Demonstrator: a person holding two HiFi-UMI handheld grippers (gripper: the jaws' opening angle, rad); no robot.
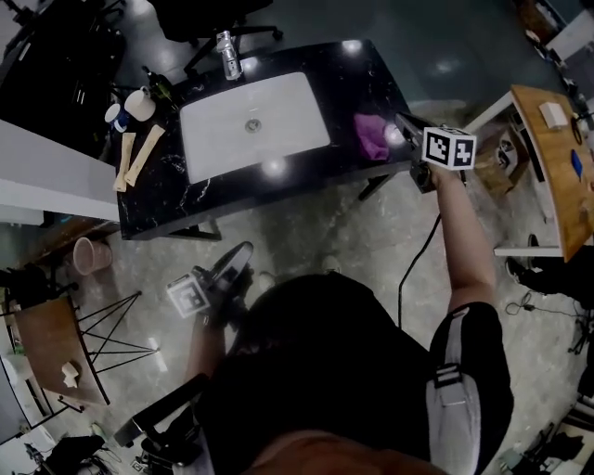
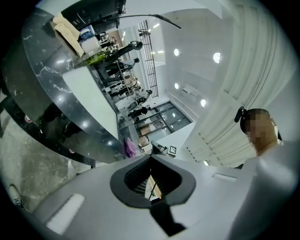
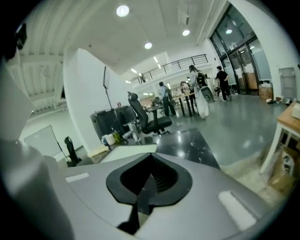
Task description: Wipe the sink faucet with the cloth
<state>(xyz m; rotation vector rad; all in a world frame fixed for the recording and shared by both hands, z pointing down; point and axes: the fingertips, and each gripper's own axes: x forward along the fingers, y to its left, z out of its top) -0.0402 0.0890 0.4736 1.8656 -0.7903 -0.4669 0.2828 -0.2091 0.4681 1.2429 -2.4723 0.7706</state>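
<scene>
The black marble counter (image 1: 371,83) holds a white sink (image 1: 278,111), and the chrome faucet (image 1: 227,54) stands at its far rim. A purple cloth (image 1: 371,137) lies crumpled on the counter to the right of the sink. My right gripper (image 1: 402,124) hovers just right of the cloth, shut and empty; in the right gripper view its jaws (image 3: 150,176) are together, looking over the sink (image 3: 126,152). My left gripper (image 1: 242,254) is low, in front of the counter, also shut and empty (image 2: 151,180). The left gripper view catches the cloth (image 2: 130,147) far off.
White cups and a green bottle (image 1: 130,104) crowd the counter's left end beside pale wooden pieces (image 1: 136,153). An office chair (image 1: 218,23) stands behind the counter. A wooden table (image 1: 557,158) is at the right, a pink bin (image 1: 89,255) and a small table (image 1: 51,343) at the left.
</scene>
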